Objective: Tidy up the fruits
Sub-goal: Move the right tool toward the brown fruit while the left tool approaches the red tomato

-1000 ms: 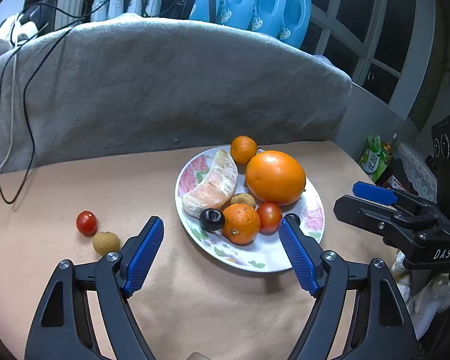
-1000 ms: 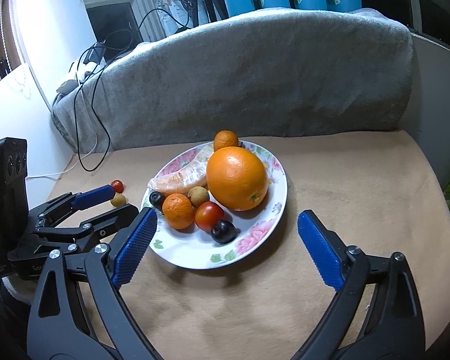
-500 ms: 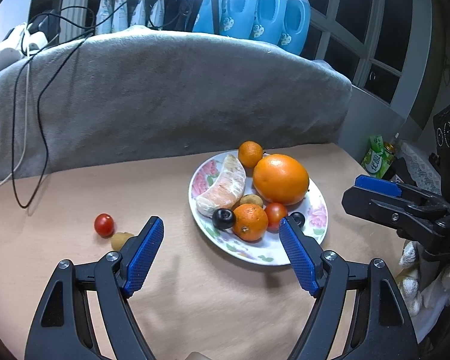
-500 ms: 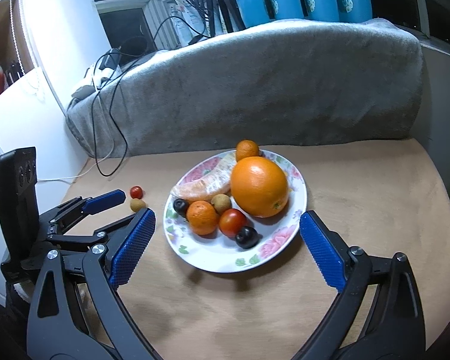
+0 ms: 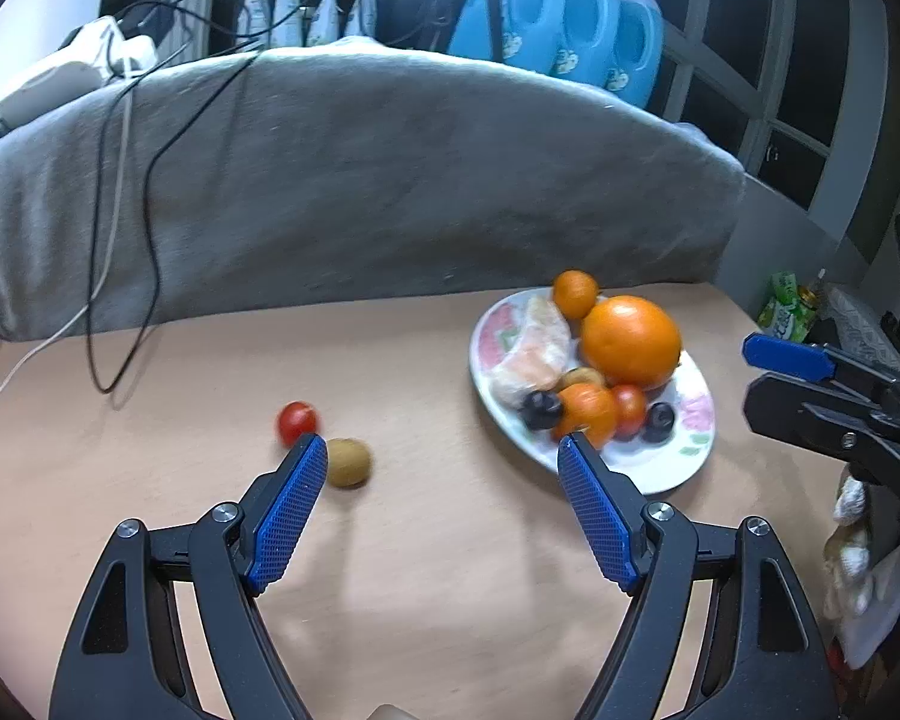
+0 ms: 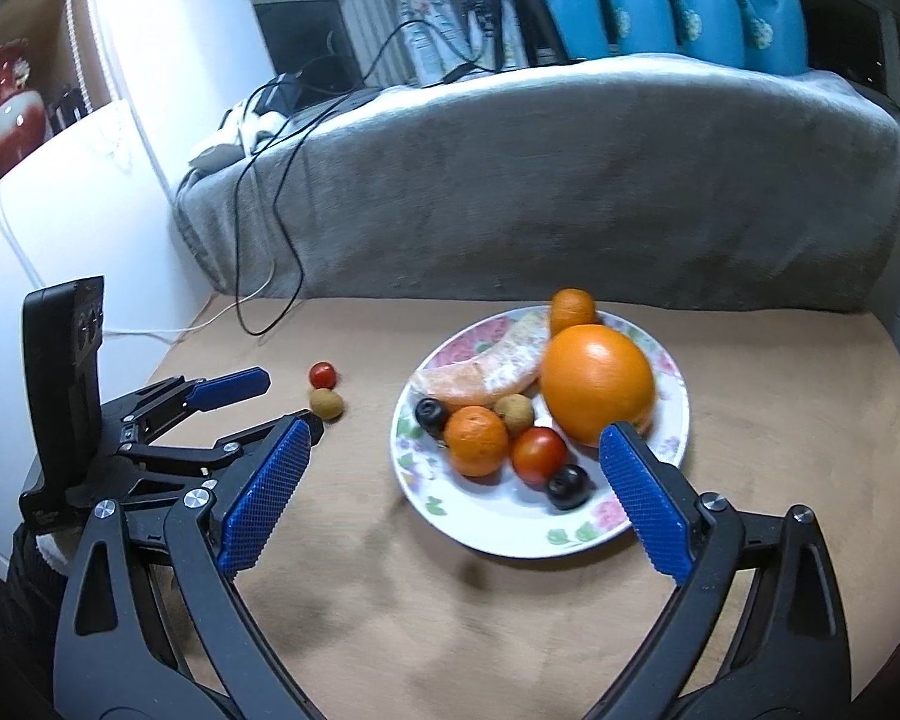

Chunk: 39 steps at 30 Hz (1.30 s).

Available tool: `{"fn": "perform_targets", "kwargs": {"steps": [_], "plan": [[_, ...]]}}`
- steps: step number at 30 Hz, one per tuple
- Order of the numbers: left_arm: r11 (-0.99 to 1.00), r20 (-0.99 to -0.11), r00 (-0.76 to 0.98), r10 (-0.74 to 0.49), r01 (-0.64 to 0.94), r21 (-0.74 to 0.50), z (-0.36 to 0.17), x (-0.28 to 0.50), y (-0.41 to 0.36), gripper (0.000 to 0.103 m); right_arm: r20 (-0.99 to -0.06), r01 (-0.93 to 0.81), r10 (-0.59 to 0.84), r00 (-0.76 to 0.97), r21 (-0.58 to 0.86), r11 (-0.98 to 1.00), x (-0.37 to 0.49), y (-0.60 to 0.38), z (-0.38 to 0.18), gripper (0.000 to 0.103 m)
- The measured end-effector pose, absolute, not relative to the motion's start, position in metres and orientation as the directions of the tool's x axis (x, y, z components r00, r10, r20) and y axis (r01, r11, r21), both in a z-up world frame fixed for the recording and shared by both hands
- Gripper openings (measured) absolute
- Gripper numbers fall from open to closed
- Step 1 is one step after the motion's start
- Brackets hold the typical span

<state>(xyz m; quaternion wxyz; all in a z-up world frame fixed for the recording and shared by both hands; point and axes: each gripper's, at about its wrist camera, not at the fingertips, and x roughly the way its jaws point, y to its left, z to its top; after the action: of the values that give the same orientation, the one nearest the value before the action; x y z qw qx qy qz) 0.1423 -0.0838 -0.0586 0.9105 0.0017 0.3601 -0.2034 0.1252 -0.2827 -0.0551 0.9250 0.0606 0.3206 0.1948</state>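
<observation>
Mostly gathered already: large round orange (image 6: 597,391), two small mandarins, a peeled citrus segment, a red tomato, two dark berries and a brown fruit, all on the white floral ceramic plate (image 6: 498,534). Left out on the tan tabletop (image 5: 210,378), well apart from the plate: one small red cherry tomato (image 5: 297,422) touching one small brown round fruit (image 5: 348,462). Left gripper (image 5: 438,450) gaping wide near that pair, empty; right gripper (image 6: 456,438) spread open before the plate, holding nothing.

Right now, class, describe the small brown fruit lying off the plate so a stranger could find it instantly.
Start at the flowered plate on the tan table. Look left to two small fruits touching on the bare tabletop. The brown fruit is the dull, fuzzy-looking one, nearer the camera than the shiny red tomato.
</observation>
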Motion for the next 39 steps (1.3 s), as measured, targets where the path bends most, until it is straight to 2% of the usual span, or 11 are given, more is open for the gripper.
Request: {"fn": "perform_targets", "kwargs": {"steps": [12,23,27,30,34,36,39], "plan": [[0.943,-0.684,0.660,-0.310,0.304,-0.134,-0.070,0.148,-0.037,0.079,-0.594,-0.440,0.448,0.668,0.170,0.882,0.126,-0.236,-0.060,0.099],[0.940,-0.684,0.646,-0.340,0.252,-0.230,-0.074,0.167,-0.001,0.079,-0.622,-0.537,0.464,0.631,0.082,0.839,0.129,-0.194,-0.071,0.099],[0.925,-0.689,0.616,-0.381,0.251,-0.287,-0.081,0.176,0.005,0.064,-0.627,-0.565,0.474,0.618,0.066,0.823,0.135,-0.179,-0.074,0.098],[0.913,-0.691,0.596,-0.408,0.257,-0.318,-0.085,0.181,0.007,0.060,-0.637,-0.588,0.483,0.601,0.058,0.807,0.140,-0.168,-0.077,0.087],[0.901,-0.694,0.574,-0.435,0.270,-0.340,-0.089,0.188,0.003,0.051,-0.654,-0.603,0.480,0.585,0.045,0.797,0.148,-0.155,-0.083,0.083],[0.894,-0.694,0.563,-0.448,0.277,-0.352,-0.091,0.192,0.004,0.047,-0.663,-0.608,0.481,0.574,0.049,0.793,0.153,-0.151,-0.086,0.072],[0.887,-0.694,0.552,-0.462,0.281,-0.366,-0.093,0.198,0.002,0.042,-0.675,-0.608,0.479,0.560,0.057,0.792,0.162,-0.145,-0.089,0.070]]}}
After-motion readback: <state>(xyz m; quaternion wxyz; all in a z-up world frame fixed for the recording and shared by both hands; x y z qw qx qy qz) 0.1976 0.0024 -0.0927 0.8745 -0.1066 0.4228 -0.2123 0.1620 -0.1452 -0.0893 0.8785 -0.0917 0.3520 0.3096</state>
